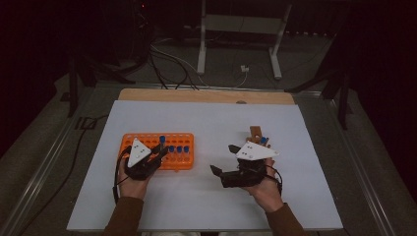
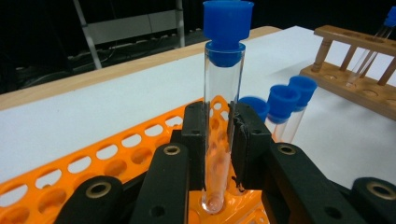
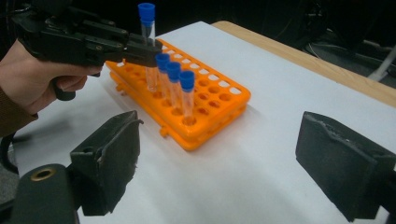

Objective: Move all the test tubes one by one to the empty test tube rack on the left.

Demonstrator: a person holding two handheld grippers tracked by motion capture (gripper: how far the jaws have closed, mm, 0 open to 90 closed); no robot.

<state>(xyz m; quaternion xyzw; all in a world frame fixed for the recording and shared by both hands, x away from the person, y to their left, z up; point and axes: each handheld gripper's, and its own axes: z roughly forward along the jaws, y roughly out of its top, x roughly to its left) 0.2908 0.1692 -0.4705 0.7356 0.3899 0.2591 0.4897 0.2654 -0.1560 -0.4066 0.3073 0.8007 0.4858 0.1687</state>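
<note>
The left tongs (image 2: pixel 218 140) are clamped on a clear tube (image 2: pixel 221 116) with a blue cap, which stands upright with its rounded bottom at a hole of the orange rack (image 2: pixel 116 158). In the high view the left hand (image 1: pixel 132 183) comes in from the bottom edge, forearm angled slightly inward, and holds its tongs (image 1: pixel 160 150) pointing forward and to the right over the near edge of the rack (image 1: pixel 147 138), which lies on the white sheet covering the bench (image 1: pixel 206 118). Three more blue-capped tubes (image 3: pixel 175 79) stand in a row in the rack just beside the held one. The right hand (image 1: pixel 265 189) sits well apart to the right, its tongs (image 1: pixel 221 160) turned leftward toward the rack and standing wide apart with nothing between them, over bare white sheet. Behind the right hand is a wooden stand (image 2: pixel 355 70) with one blue-capped tube leaning in it.
</note>
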